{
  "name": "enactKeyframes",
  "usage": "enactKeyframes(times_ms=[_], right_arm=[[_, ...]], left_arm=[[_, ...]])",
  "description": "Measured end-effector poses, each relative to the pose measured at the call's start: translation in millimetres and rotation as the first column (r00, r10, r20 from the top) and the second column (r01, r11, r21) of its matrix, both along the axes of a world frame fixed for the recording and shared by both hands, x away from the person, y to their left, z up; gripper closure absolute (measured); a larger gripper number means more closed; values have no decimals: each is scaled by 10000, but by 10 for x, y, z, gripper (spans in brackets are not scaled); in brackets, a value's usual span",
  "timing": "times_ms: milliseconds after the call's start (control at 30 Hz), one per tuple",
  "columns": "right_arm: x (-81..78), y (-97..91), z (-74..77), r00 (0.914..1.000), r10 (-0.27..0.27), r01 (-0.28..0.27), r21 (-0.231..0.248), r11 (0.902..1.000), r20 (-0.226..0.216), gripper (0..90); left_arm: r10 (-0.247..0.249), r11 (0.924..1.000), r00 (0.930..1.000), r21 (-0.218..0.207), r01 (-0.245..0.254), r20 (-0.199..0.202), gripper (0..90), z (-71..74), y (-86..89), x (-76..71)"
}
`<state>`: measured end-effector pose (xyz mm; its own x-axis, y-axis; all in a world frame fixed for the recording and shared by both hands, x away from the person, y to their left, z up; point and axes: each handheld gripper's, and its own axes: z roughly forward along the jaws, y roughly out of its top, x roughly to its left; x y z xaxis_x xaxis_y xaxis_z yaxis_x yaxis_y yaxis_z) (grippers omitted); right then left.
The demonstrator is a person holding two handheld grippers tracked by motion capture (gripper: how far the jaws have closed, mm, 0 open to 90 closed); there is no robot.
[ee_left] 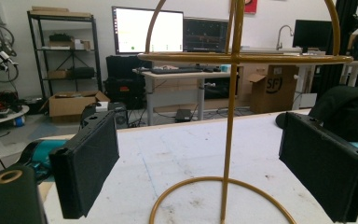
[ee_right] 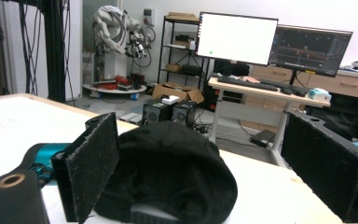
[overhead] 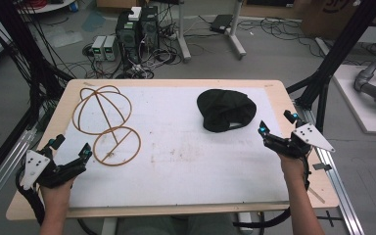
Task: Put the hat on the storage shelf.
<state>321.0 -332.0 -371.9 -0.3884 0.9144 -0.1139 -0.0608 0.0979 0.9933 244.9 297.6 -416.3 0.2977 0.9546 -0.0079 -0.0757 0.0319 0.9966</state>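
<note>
High view: left tool [overhead: 71,150] gapes beside wire stand [overhead: 105,122].

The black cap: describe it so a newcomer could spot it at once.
On the white mat covering the wooden table, look to the far right part, ahead of the right gripper. The black cap lies there, soft and dark, unlike the golden wire stand at the left.

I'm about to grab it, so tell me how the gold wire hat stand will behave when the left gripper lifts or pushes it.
The gold wire hat stand is thin open wire, so it is probably light and stiff. Its tall hoops over a single flat ring base suggest a high push may tip it. The smooth, narrow upright rod could slip or twist between the flat pads of the open left gripper.
</note>
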Motion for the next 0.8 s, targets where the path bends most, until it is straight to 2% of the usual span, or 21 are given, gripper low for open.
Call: enactKeyframes(times_ms=[167,367,500,800], right_arm=[[102,13,39,9999,50,-51,-64,10000,-148,110],[296,100,28,9990,282,-301,-566,9979,-339,109],[378,134,19,9989,366,-386,-746,9965,-286,109],[571,176,-89,9987,205,-261,-1263,9916,-460,109]], left_arm=[[20,10000,10000,-17,-20,-18,122,-3,3,-1],[7,10000,10000,-15,-7,-32,122,-7,11,1],[39,10000,10000,-36,-39,-43,122,-7,12,-1],[66,10000,10000,-27,-66,-66,121,-11,24,2]])
